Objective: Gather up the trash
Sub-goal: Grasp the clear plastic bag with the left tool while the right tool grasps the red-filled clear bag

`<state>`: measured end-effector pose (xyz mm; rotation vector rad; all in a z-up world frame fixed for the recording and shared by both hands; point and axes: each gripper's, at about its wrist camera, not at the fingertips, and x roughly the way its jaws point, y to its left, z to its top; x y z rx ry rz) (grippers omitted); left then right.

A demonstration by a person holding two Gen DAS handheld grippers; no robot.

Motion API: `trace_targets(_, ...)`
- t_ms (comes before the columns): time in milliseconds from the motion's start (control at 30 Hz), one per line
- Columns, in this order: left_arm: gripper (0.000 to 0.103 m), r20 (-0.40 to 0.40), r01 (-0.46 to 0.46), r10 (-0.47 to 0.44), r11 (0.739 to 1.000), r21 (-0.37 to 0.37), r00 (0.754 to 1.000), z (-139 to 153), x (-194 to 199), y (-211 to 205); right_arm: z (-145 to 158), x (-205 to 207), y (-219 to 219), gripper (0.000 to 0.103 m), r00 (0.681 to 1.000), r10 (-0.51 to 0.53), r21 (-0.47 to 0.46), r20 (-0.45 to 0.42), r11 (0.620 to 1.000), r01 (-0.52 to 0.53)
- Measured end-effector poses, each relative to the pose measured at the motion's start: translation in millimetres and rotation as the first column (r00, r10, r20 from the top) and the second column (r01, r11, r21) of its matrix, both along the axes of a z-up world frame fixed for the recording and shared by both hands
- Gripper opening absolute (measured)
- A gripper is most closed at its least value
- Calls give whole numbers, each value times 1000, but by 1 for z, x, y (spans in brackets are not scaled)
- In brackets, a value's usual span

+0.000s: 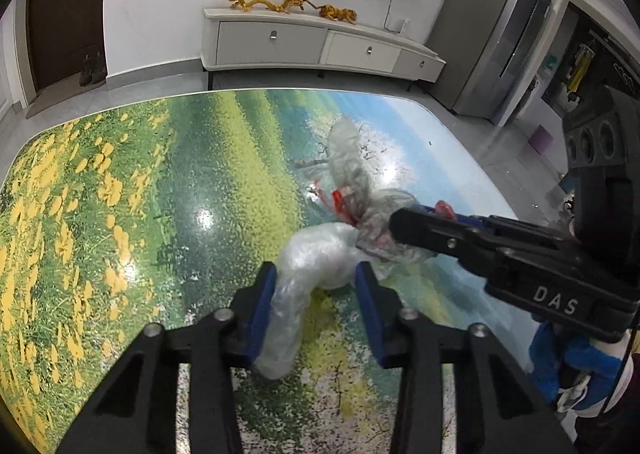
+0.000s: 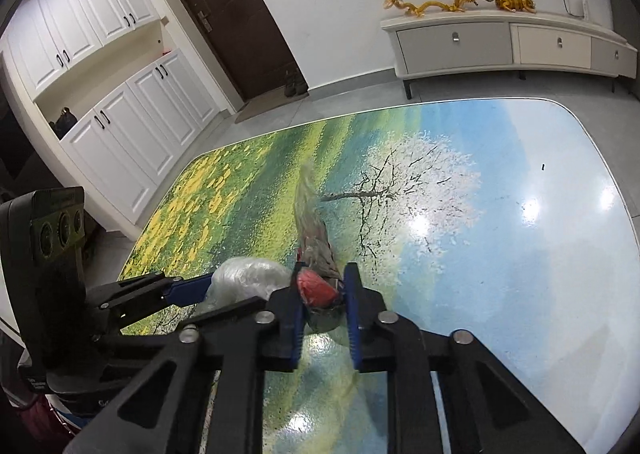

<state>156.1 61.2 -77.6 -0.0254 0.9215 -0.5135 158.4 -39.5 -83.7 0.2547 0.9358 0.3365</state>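
A crumpled clear plastic wrap (image 1: pixel 320 254) lies on the glossy landscape-print table (image 1: pixel 120 174). My left gripper (image 1: pixel 316 274) has its blue pads closed around the wrap's near end. Joined to it is a clear bag with red print (image 1: pixel 348 174) that stretches away across the table. My right gripper (image 1: pixel 396 226) comes in from the right and pinches that bag. In the right wrist view, the right gripper (image 2: pixel 324 274) is shut on the red-and-clear bag (image 2: pixel 318 290), whose tail (image 2: pixel 308 210) trails forward. The left gripper (image 2: pixel 212 286) reaches the white wrap (image 2: pixel 248 278) from the left.
A tiny dark speck (image 2: pixel 543 166) lies far right on the table (image 2: pixel 520 254). Beyond the table edge stand a low white TV cabinet (image 1: pixel 320 46), a grey fridge (image 1: pixel 492 38), a dark door (image 2: pixel 236 22) and white cupboards (image 2: pixel 120 126).
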Motion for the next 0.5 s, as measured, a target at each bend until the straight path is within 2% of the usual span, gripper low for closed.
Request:
trace_targets(67, 30, 8, -13, 12, 1000, 6, 1000, 0, -4, -2, 3, -4, -1, 13, 1000, 0, -3, 8, 1000, 0)
trace_targets(500, 26, 65, -105, 104, 994, 15, 993, 17, -50, 12, 33, -55, -22, 12, 998, -34, -45, 49, 998, 36)
